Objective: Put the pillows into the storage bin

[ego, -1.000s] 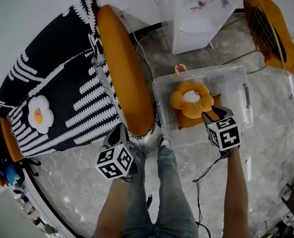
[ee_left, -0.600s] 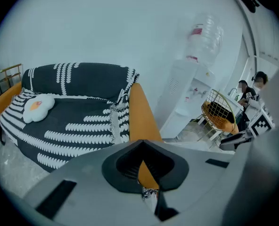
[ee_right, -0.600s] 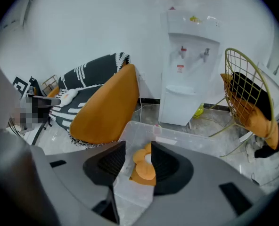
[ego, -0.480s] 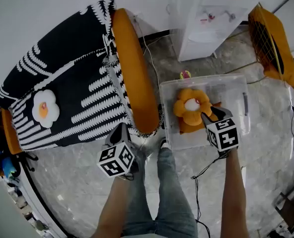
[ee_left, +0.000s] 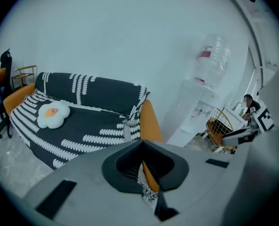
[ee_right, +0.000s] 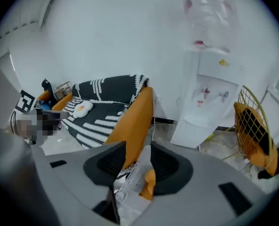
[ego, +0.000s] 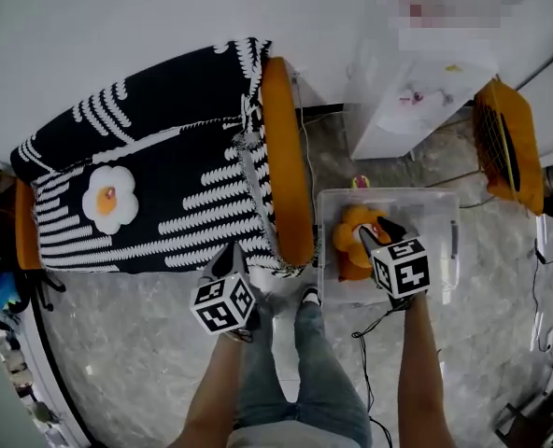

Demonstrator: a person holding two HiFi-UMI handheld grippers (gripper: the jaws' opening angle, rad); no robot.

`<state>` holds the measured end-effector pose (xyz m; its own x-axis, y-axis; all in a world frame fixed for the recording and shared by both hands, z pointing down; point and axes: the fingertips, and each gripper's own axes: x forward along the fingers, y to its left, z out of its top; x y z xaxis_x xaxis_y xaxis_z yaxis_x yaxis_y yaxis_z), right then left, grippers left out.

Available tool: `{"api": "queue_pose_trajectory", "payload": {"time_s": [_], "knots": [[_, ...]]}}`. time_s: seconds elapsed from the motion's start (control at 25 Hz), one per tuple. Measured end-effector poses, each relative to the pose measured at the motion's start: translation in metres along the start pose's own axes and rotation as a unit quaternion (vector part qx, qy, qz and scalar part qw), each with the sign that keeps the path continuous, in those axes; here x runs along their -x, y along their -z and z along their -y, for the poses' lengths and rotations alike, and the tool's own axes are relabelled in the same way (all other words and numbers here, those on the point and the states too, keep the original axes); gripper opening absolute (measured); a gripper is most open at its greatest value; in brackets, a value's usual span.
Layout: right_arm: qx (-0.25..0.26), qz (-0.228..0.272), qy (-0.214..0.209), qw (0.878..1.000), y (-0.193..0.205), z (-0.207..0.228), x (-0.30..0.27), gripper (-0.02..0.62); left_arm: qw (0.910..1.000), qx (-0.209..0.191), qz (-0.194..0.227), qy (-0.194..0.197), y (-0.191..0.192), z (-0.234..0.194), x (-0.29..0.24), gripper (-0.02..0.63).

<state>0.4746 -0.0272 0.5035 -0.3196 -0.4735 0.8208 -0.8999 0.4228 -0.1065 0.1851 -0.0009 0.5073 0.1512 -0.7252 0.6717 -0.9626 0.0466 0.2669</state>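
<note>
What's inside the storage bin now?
An orange flower pillow with a white centre. The right gripper hides part of the storage bin, so anything beneath it cannot be seen.

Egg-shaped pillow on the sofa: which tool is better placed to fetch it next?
Left. The left tool is beside the sofa, nearer the egg-shaped pillow; the right tool hangs over the storage bin.

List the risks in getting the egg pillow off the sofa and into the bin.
1. The egg pillow lies well away from the left gripper, whose jaws are together and must open first.
2. The flower pillow already fills much of the storage bin; a second may overhang.
3. A cable by the feet could snag.
</note>
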Motion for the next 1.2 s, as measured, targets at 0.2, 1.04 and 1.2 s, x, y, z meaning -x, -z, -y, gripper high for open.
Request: {"api": "queue_pose_trajectory", "payload": {"time_s": [0.2, 1.04, 1.2], "knots": [[0.061, 0.008, -0.012, 0.998, -0.044, -0.039, 0.005, 0.164, 0.9995, 0.013, 0.028, -0.010, -0.034, -0.014, 0.025, 0.011], [0.230, 0.054, -0.158, 0.959, -0.178, -0.248, -0.001, 0.150, 0.9672, 0.111, 0.162, -0.162, -0.108, -0.158, 0.186, 0.011], [0.263, 0.048, -0.184, 0.946, -0.188, -0.293, -0.013, 0.150, 0.9561, 0.135, 0.175, -0.192, -0.104, -0.195, 0.211, 0.011]]}}
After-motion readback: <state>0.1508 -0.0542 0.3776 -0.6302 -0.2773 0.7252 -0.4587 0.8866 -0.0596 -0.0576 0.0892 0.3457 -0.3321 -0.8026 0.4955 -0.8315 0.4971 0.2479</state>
